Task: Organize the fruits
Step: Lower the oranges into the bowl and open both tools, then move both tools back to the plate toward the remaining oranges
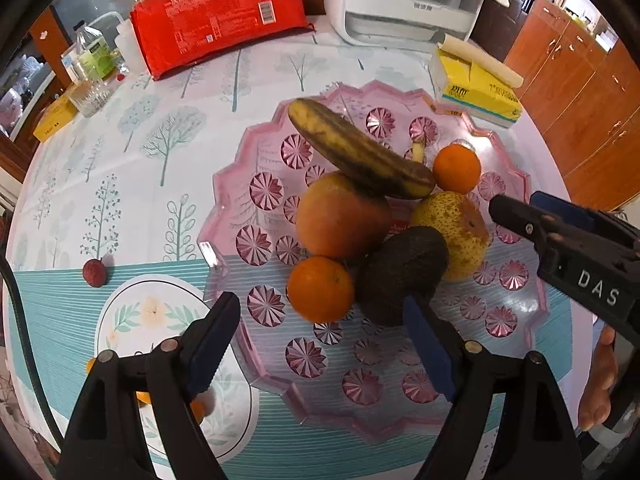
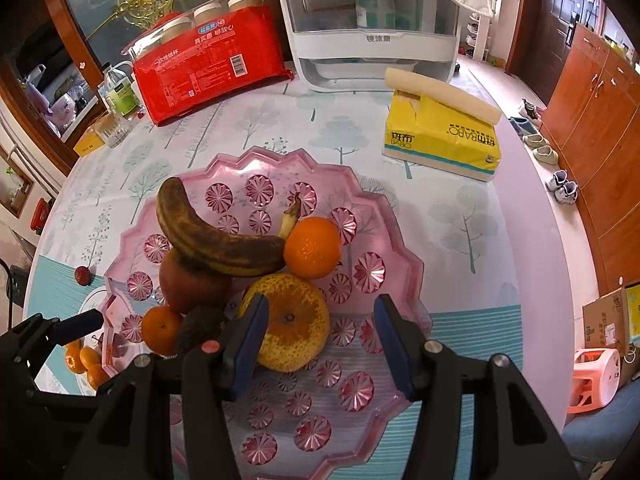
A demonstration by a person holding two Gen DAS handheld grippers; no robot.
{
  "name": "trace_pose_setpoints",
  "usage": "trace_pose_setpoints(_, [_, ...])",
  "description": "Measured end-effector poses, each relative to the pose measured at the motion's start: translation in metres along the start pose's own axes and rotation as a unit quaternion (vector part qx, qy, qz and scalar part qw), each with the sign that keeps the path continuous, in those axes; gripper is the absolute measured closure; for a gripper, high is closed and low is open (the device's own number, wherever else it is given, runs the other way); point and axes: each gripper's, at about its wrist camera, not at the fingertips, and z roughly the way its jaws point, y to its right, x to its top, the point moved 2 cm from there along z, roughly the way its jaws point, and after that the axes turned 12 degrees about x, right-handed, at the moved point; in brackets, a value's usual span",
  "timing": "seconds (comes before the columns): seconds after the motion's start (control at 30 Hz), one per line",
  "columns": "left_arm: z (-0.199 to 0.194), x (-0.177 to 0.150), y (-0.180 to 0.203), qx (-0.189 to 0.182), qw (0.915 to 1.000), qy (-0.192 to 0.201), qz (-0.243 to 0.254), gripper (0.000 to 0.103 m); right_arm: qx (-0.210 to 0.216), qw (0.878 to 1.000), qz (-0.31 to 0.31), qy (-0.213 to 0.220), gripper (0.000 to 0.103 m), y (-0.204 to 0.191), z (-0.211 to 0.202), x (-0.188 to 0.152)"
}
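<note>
A pink plastic plate (image 1: 224, 184) (image 2: 280, 156) holds a browned banana (image 1: 360, 152) (image 2: 212, 240), a large reddish-orange fruit (image 1: 340, 216), a dark avocado (image 1: 400, 272), a speckled yellow citrus (image 1: 456, 232) (image 2: 292, 320) and two small oranges (image 1: 320, 288) (image 1: 456, 168). My left gripper (image 1: 320, 344) stands open over the plate's near side, the near small orange just beyond its fingers, untouched. My right gripper (image 2: 320, 332) (image 1: 516, 200) is open around the yellow citrus; its left pad lies close against the fruit and the right pad stands apart.
A lychee (image 1: 95, 273) and several small mandarins (image 2: 84, 360) lie on the tablecloth left of the plate. Behind stand a red pack (image 1: 216, 12), a yellow tissue box (image 1: 476, 88), a white appliance (image 1: 404, 0) and a bottle (image 1: 94, 56). The table edge curves at right.
</note>
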Motion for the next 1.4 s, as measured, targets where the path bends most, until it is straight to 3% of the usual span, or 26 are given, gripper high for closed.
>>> trace_pose_setpoints(0.27, [-0.024, -0.004, -0.003, -0.011, 0.9988, 0.046, -0.005, 0.02, 0.018, 1.0, 0.004, 0.011, 0.048, -0.009, -0.013, -0.009])
trace_pose_setpoints(0.53, [-0.039, -0.015, -0.007, -0.025, 0.998, 0.059, 0.002, 0.02, 0.025, 0.999, 0.014, 0.024, 0.048, -0.013, -0.027, -0.02])
trace_pose_setpoints(0.8, [-0.054, -0.033, -0.018, -0.014, 0.998, 0.061, 0.011, 0.02, 0.026, 0.999, 0.01, 0.038, 0.048, -0.028, -0.05, -0.04])
trace_pose_setpoints(1.03, [-0.074, -0.047, -0.049, -0.008, 0.9968, 0.079, 0.012, 0.02, 0.026, 0.998, -0.013, 0.057, 0.048, -0.06, -0.076, -0.058])
trace_pose_setpoints(1.4, [-0.094, -0.074, -0.134, -0.005, 0.9953, 0.096, 0.007, 0.015, 0.026, 0.995, -0.045, 0.082, 0.048, -0.144, -0.093, -0.075])
